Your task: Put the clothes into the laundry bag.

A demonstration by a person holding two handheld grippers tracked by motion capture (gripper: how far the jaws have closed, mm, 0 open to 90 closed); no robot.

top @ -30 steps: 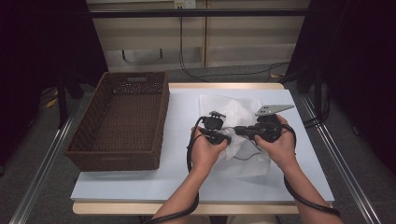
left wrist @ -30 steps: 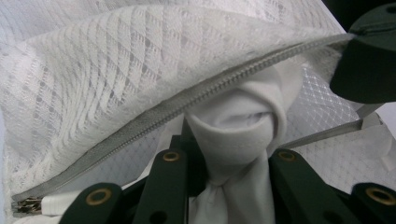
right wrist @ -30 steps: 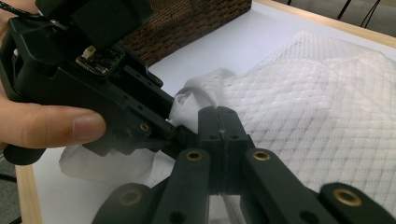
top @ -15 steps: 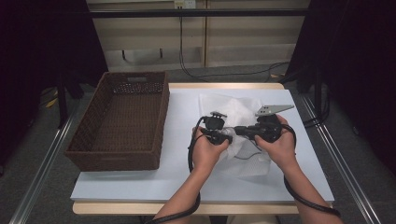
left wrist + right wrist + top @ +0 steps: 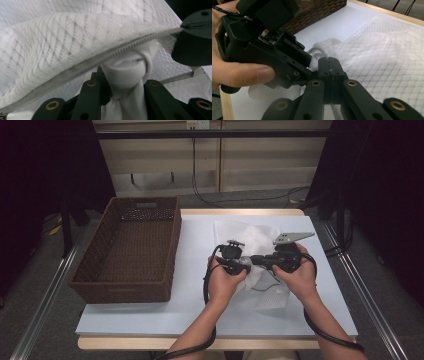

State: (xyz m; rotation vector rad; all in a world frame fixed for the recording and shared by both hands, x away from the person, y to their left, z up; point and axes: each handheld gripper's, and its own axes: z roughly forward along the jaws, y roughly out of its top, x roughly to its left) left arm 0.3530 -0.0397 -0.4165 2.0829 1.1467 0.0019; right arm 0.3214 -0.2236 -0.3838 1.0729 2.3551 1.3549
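A person sits at a table covered by a pale blue-white tabletop point(image 5: 150, 310) and holds a black two-jaw gripper in each hand. The hands meet just right of the table's middle, over a white mesh laundry bag point(image 5: 240, 232) that lies flat on the surface with its far end pointing away from the person.

The left gripper point(image 5: 239, 265) points to the right. Seen from its own camera, its jaws stand a little apart and pinch a bunched wad of white cloth point(image 5: 127, 72), which rises between them like a twisted knot. Just above the cloth runs the bag's zipper edge point(image 5: 105, 58), a pale toothed line slanting from lower left to upper right, with the mesh point(image 5: 50, 45) draped over it. The cloth sits right at the bag's mouth, under the lifted mesh flap.

The right gripper point(image 5: 265, 261) points to the left, toward the other gripper, and carries a grey three-cornered plate on top. From its own camera, its jaws are pressed together with no gap between the tips; a thin edge of the bag seems to be caught there, though the material between them is too thin to make out clearly.

A brown wicker basket point(image 5: 85, 280) stands at the left of the table, well apart from the hands.
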